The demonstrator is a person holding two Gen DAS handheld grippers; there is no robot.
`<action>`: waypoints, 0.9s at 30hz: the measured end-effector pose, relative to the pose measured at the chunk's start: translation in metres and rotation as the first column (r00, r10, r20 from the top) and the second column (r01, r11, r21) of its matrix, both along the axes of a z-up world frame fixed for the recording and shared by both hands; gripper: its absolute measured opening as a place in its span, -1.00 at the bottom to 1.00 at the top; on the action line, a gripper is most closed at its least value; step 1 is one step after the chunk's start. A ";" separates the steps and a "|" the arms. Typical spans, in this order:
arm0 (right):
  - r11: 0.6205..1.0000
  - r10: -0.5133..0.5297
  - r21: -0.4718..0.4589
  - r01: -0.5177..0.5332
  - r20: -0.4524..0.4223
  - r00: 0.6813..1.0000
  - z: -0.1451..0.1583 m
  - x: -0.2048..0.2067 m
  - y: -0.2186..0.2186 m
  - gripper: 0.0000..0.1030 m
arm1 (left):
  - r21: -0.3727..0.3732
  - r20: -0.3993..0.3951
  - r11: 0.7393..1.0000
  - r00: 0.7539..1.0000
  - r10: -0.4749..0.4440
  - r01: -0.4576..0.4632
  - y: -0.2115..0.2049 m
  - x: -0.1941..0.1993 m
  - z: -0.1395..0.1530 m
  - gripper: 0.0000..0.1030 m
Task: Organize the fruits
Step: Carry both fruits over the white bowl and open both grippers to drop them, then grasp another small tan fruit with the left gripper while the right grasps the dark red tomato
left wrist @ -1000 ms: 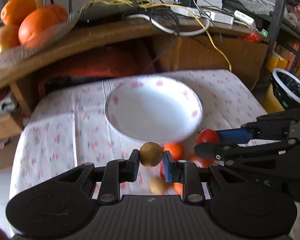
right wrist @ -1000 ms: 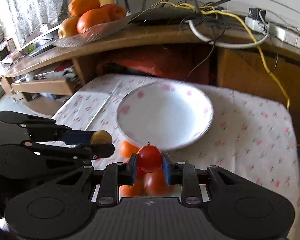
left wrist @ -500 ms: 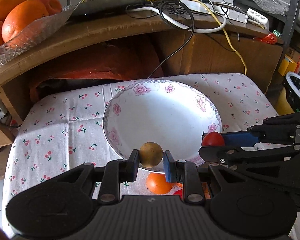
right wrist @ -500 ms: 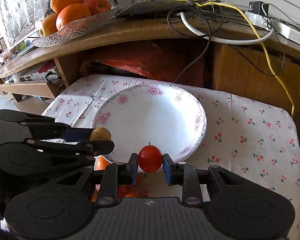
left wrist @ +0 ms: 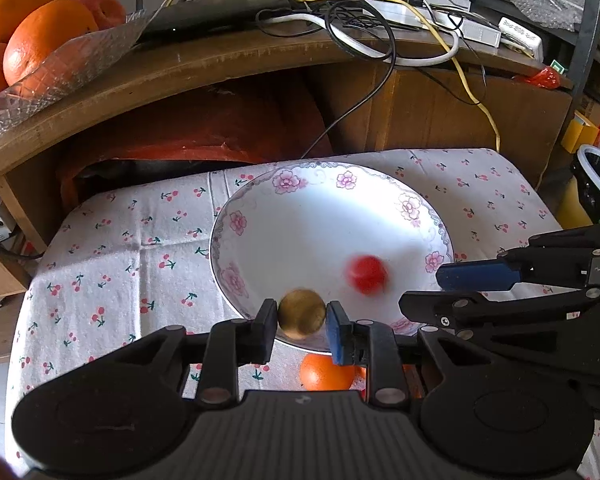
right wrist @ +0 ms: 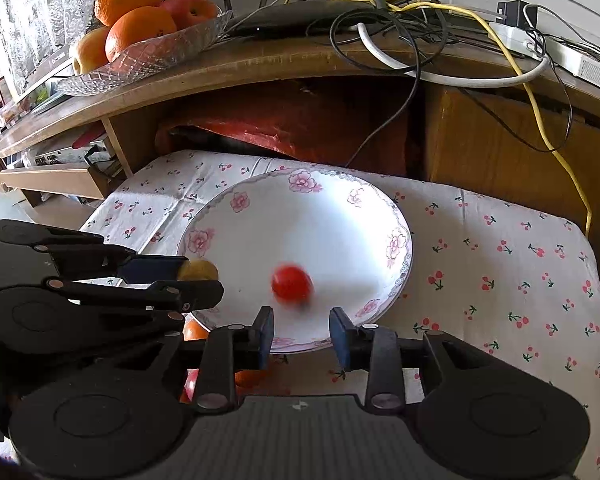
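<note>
A white flowered plate [left wrist: 256, 224] [right wrist: 236, 220] lies on a cherry-print cloth. My left gripper [left wrist: 302, 316] is shut on a round brown-yellow fruit [left wrist: 302, 314] [right wrist: 200, 270] above the plate's near rim. My right gripper [right wrist: 300, 330] stands open over the plate's near edge, nothing between its fingers. A red tomato [right wrist: 291, 284] [left wrist: 367, 274], blurred by motion, is inside the plate just ahead of it. Small orange fruits [left wrist: 326, 372] [right wrist: 194, 330] lie on the cloth below both grippers, partly hidden.
A wooden shelf [left wrist: 204, 64] rises behind the table. On it stands a glass dish [right wrist: 148, 56] of large oranges and an apple, beside tangled cables [left wrist: 360, 20]. A black bin [left wrist: 598, 184] is at the right in the left wrist view.
My right gripper has opened and let go of the tomato, which now moves in the plate. Both grippers have advanced over the plate; the left still holds its fruit.
</note>
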State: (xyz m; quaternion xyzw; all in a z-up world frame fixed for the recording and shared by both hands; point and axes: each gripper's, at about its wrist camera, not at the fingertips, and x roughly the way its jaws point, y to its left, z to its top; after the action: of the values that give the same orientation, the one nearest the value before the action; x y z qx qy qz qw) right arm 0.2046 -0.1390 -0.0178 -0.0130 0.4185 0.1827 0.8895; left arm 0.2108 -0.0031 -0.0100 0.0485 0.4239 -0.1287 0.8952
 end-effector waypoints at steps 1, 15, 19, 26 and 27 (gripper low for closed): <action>1.000 -0.003 -0.003 0.003 0.003 1.000 0.000 0.000 0.000 -0.39 | 0.000 0.003 1.000 1.000 -0.001 0.001 0.000 0.000 0.000 -0.32; 1.000 -0.014 0.006 0.014 0.015 1.000 0.008 -0.013 -0.010 -0.32 | -0.014 0.030 1.000 1.000 -0.007 0.007 0.006 -0.009 0.013 -0.22; 1.000 -0.005 0.003 0.005 0.018 1.000 0.011 -0.021 -0.013 -0.23 | -0.021 0.021 1.000 1.000 -0.018 0.018 0.008 -0.015 0.014 -0.22; 1.000 0.017 0.001 -0.017 -0.005 1.000 0.010 -0.035 -0.020 -0.23 | -0.028 0.008 0.998 0.999 -0.049 0.049 0.012 -0.032 0.015 -0.22; 1.000 0.023 0.002 -0.023 -0.009 1.000 0.009 -0.038 -0.021 -0.22 | -0.031 0.008 0.998 0.998 -0.056 0.056 0.012 -0.035 0.016 -0.22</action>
State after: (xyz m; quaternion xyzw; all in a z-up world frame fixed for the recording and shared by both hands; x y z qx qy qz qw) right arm 0.1666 -0.1599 -0.0084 -0.0161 0.4223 0.1934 0.8854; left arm 0.1759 0.0093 0.0057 0.0469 0.4170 -0.1601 0.8935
